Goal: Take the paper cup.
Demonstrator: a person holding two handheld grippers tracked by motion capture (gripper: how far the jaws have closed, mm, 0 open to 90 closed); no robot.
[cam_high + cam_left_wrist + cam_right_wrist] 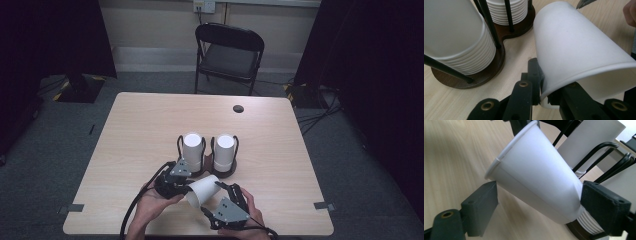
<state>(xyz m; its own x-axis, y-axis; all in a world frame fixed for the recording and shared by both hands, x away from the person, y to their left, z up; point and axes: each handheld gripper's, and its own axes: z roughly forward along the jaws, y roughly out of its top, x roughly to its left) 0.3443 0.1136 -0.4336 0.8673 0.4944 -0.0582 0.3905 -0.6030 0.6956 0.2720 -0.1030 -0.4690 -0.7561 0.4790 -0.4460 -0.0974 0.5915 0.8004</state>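
Observation:
A white paper cup point(202, 190) lies tilted on its side above the table's near edge. My left gripper point(184, 189) is shut on its rim; in the left gripper view the jaws point(540, 85) pinch the rim's edge while the cup point(579, 50) slants away to the right. My right gripper point(227, 189) comes in from the near right. Its jaws point(539, 192) stand wide, with the cup point(536, 175) lying slantwise between them and one pad point(484, 205) near the rim side, the other by the base. I see no squeeze on the cup wall.
A black wire holder on a dark base point(227, 172) carries two stacks of white cups point(192, 147) point(224, 150) just behind the grippers. The wooden table point(150, 115) has a cable hole point(238, 108) at its far side. A folding chair point(230, 50) stands beyond it.

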